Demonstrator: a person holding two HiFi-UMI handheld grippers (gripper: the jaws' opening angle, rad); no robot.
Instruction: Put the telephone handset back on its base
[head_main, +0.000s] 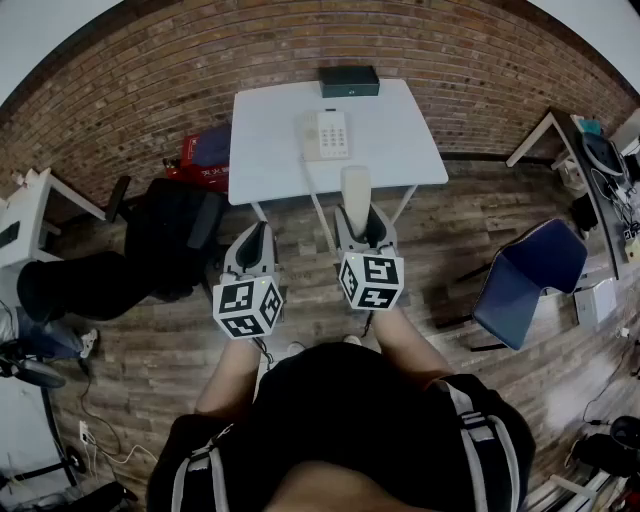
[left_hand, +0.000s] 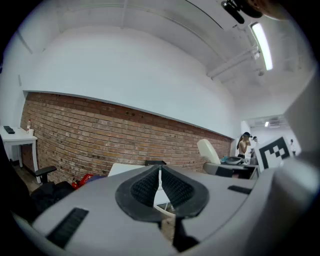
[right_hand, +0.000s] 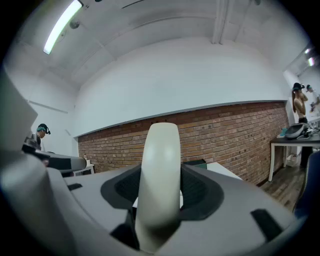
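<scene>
Between the right gripper (right_hand: 160, 186) jaws, the handset (right_hand: 160, 150) sits clamped

the handset (right_hand: 160, 150) shows smooth cream plastic with a soft sheen. the right gripper (right_hand: 160, 192) and left gripper (left_hand: 160, 182) are matt grey plastic, their pads (left_hand: 144, 189) dark and finely textured. the table (head_main: 400, 140) is smooth matt white, the wall (head_main: 450, 50) rough red brick, the floor (head_main: 440, 290) wood planks.

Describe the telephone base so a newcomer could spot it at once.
A white table stands by the brick wall. Near its middle lies the telephone base: pale, flat, with a keypad, unlike the dark box at the far edge.
</scene>
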